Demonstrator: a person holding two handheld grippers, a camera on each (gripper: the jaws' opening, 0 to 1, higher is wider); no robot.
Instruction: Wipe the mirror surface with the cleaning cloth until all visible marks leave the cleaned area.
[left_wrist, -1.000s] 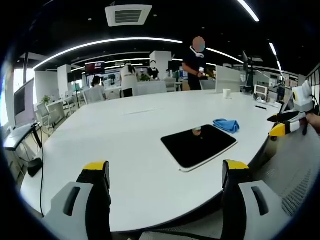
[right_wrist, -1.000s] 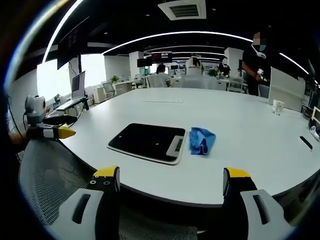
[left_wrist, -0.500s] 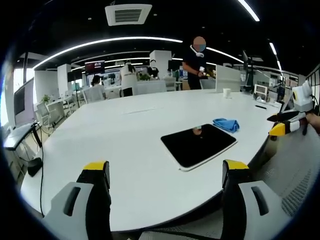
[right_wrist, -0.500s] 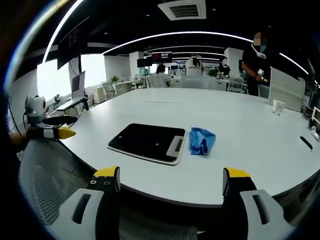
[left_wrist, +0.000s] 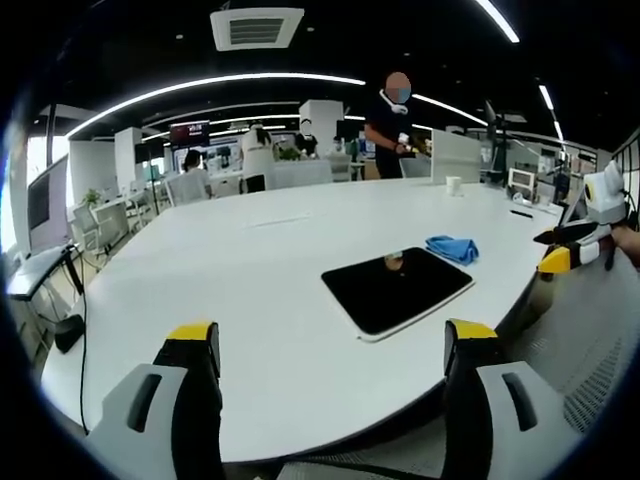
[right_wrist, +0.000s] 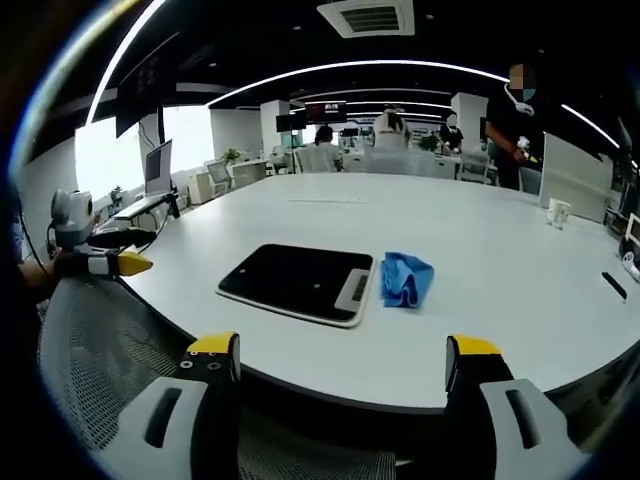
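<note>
The mirror (right_wrist: 297, 285) lies flat on the white tabletop (right_wrist: 480, 300) near its edge, the blue cloth (right_wrist: 405, 279) (crumpled) just beside it, while the left tool (left_wrist: 332, 360) and right tool (right_wrist: 339, 365) hang off the tabletop with jaws apart, empty.

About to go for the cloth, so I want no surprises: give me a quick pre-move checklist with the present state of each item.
1. Right gripper open and empty: ok, jaws stand wide apart.
2. Left gripper open and empty: ok.
3. Cleaning cloth free to grasp: ok, crumpled on the table beside the mirror's short edge.
4. Mirror lying flat, nothing on it: ok.
5. Marks on the mirror: cannot tell; reflections and small specks show.
6. Grippers near the cloth: not ok, both hang off the table edge above a mesh chair.
</note>
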